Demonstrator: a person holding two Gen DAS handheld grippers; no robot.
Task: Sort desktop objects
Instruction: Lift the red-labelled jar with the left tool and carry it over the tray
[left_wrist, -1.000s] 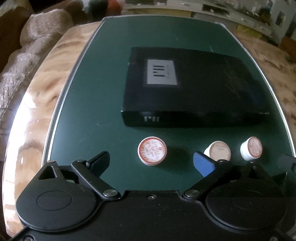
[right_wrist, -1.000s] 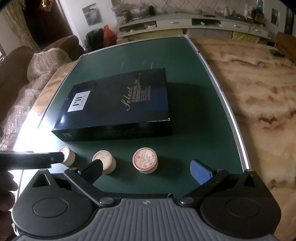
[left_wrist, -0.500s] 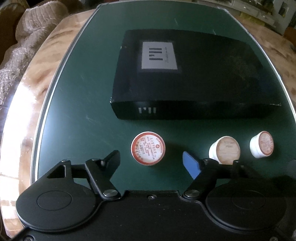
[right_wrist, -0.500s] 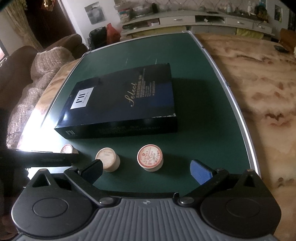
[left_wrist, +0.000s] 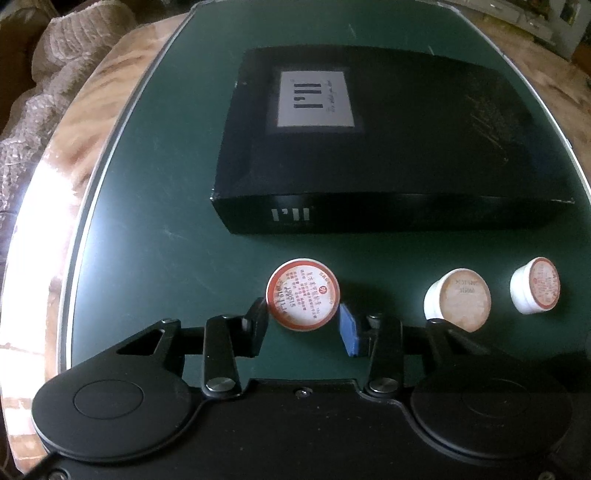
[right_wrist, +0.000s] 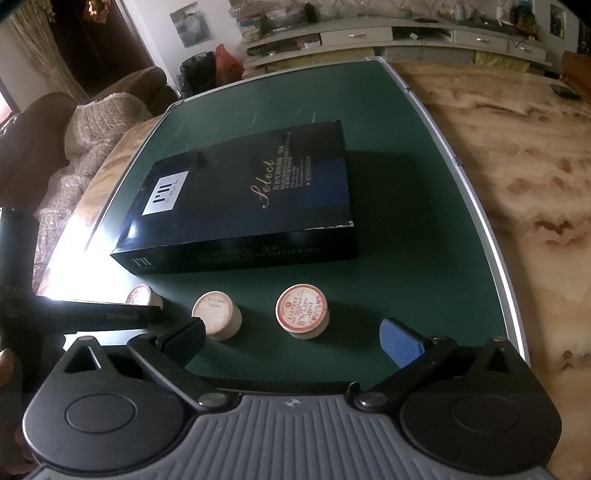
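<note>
The green mat (right_wrist: 388, 155) fills the middle of both views and serves as the work surface. The dark box (right_wrist: 251, 199) lies flat across the centre of the frame, likely the place the small things go, though its lid is shut and nothing shows what is inside. Below it, three small round pots stand in a row near the bottom of the frame.

The left gripper (left_wrist: 303, 325) has its fingers on either side of the red-rimmed pot (left_wrist: 302, 298), closed in to its wall; whether they truly press it is hard to tell (the contact sits under the pot's lid). The tan-lidded pot (left_wrist: 458, 299) and the smaller pot (left_wrist: 535, 285) stand apart at lower right.

The right gripper (right_wrist: 291, 339) hangs spread wide and empty, probably waiting. In its view the leftmost pot is half hidden behind the left tool's finger, and glare washes out the mat's left edge.
</note>
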